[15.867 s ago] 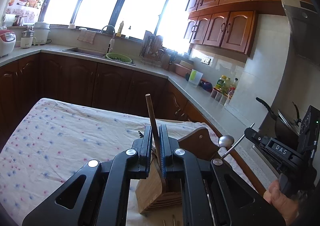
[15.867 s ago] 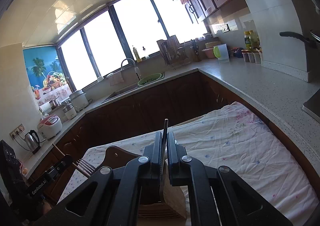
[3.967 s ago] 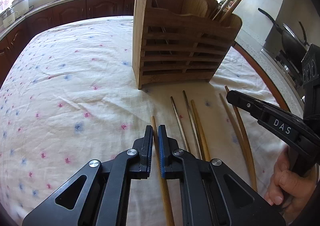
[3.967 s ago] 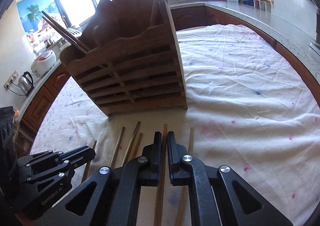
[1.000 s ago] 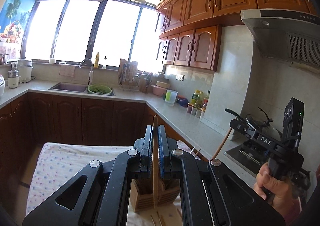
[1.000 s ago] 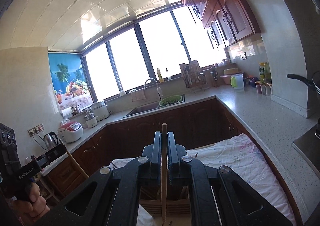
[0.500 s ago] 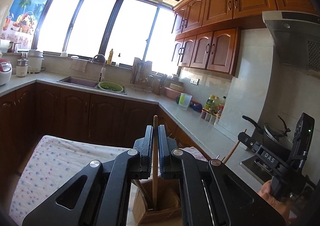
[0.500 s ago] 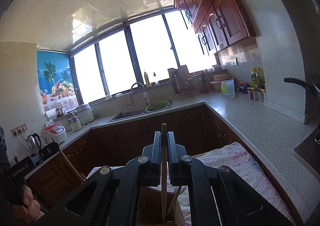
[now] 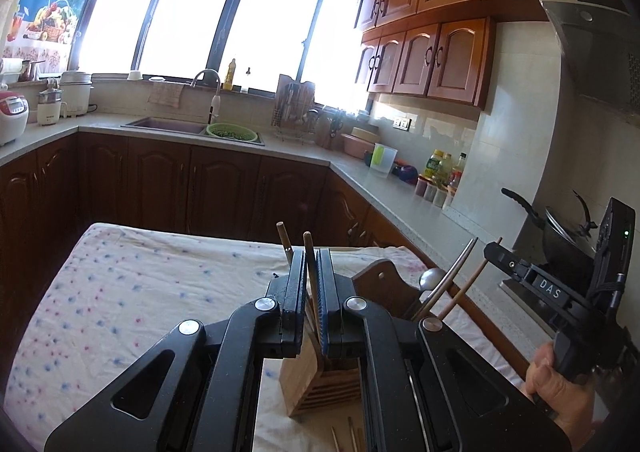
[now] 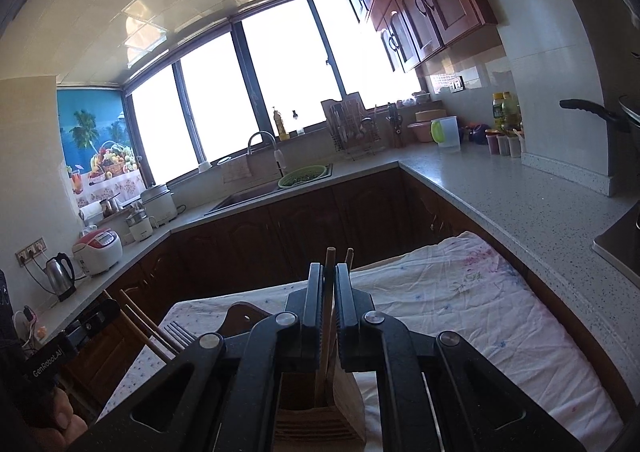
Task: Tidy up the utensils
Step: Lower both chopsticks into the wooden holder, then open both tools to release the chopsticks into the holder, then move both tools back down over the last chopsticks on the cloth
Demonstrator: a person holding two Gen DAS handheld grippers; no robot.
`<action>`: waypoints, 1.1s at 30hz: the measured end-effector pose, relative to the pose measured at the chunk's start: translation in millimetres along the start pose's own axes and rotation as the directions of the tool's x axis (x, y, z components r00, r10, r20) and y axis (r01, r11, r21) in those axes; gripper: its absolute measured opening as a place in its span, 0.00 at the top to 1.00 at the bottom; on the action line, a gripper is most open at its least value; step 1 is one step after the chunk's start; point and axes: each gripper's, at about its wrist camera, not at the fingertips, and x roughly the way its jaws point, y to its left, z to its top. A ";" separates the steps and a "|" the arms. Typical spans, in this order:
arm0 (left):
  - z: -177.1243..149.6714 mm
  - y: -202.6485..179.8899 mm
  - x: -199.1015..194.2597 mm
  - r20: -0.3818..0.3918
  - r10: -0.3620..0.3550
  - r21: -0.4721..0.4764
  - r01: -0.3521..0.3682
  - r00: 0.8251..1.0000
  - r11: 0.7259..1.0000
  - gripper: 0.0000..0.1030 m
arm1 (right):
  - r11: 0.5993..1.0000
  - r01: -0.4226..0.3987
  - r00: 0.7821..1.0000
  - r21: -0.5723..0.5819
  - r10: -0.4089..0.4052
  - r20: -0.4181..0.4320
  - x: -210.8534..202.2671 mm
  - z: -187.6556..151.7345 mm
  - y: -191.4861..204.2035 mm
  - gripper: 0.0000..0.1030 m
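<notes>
Chopstick (image 9: 311, 284) upright between left claw (image 9: 311, 304) pads

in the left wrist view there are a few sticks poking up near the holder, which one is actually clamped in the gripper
The chopstick rising between the left gripper pads is clamped. The shorter stick just left stands free in the wooden holder, as do the ones leaning right.

The wooden holder (image 9: 320, 380) stands right under both tools; sticks and a fork (image 10: 178, 332) poke up from it and block the way down; the surface (image 9: 120, 300) to its left lies bare.
</notes>
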 end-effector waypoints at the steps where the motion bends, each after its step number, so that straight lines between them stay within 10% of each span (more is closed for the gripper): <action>1: 0.0 0.3 -0.1 -0.003 0.004 0.003 -0.004 1.000 1.000 0.96 | 1.000 0.001 1.000 0.001 -0.001 -0.002 -0.1 0.4 -1.0 0.95; 14: 5.6 0.9 1.3 -0.038 -0.003 -0.012 0.002 0.999 1.000 0.95 | 0.998 -0.014 0.999 0.061 0.017 -0.038 3.0 1.8 -10.5 0.89; 19: 6.8 2.2 -12.9 -0.022 -0.005 -0.036 0.004 1.000 0.999 0.68 | 0.995 -0.038 0.999 0.089 0.039 -0.009 -9.9 6.2 -12.0 0.25; 25: -0.7 5.5 -36.8 -0.023 0.025 -0.051 -0.026 0.999 0.998 0.31 | 0.993 -0.085 0.996 0.088 0.081 0.045 -38.5 8.1 -7.5 0.05; 33: -32.5 14.3 -69.3 -0.068 0.038 -0.067 -0.042 0.997 0.997 0.25 | 0.991 -0.085 0.996 0.104 0.082 0.030 -81.1 -22.4 -10.3 0.02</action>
